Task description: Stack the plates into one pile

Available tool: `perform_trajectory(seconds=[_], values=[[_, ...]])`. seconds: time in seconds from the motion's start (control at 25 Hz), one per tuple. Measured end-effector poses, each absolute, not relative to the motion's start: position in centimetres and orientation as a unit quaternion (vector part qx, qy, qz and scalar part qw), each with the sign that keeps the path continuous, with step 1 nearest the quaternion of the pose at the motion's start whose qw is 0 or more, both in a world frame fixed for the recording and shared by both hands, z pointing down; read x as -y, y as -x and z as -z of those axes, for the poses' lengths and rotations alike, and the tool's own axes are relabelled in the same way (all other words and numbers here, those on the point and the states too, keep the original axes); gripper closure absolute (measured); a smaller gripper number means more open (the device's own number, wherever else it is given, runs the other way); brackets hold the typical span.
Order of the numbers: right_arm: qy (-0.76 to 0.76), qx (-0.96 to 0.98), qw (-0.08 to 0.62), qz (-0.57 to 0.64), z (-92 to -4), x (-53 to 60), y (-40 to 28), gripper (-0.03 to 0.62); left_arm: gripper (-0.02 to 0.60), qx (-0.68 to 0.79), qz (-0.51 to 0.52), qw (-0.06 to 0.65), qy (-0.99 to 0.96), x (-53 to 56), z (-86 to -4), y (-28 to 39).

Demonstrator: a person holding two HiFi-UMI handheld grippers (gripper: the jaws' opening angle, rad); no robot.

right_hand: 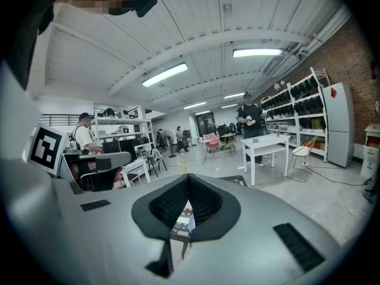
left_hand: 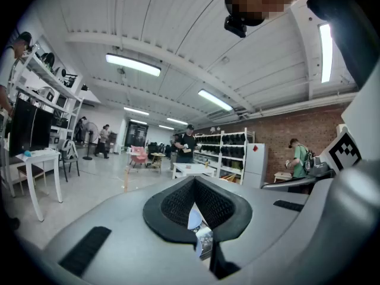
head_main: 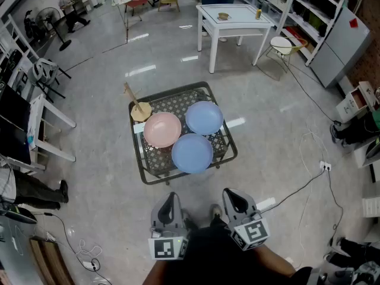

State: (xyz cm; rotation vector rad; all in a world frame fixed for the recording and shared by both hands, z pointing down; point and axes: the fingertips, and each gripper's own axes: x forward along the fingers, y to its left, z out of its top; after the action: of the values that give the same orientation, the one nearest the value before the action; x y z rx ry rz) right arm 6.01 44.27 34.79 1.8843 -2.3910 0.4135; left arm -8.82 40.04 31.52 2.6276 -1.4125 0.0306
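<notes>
Three plates lie side by side on a low black mesh table [head_main: 147, 174]. A pink plate [head_main: 162, 129] sits at the left, one blue plate [head_main: 204, 117] at the back right, and a second blue plate [head_main: 192, 153] at the front, overlapping its neighbours' rims. Both grippers are held close to my body, well short of the table and pointing toward it. My left gripper [head_main: 171, 196] is shut and holds nothing. My right gripper [head_main: 229, 193] is also shut and holds nothing. A sliver of blue plate [left_hand: 194, 217] shows past the left gripper [left_hand: 195, 183], and another sliver of blue plate [right_hand: 190, 221] shows past the right gripper [right_hand: 188, 178].
A wooden-handled tool [head_main: 138, 107] lies at the table's back left corner. A white table [head_main: 234, 13] stands farther back, with shelves [head_main: 320, 10] at the right. A cable with a power strip [head_main: 325, 166] runs over the floor at the right. White desks [head_main: 41, 123] stand at the left.
</notes>
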Motion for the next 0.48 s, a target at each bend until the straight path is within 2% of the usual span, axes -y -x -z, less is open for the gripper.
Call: perform_trajectory(seconds=[0.48], values=[[-0.602, 0.787, 0.020, -0.137, -34.8, -44.5, -7.0, 0.585, 0.569, 0.478, -0.018, 0.075, -0.875, -40.4, -32.0, 7.6]])
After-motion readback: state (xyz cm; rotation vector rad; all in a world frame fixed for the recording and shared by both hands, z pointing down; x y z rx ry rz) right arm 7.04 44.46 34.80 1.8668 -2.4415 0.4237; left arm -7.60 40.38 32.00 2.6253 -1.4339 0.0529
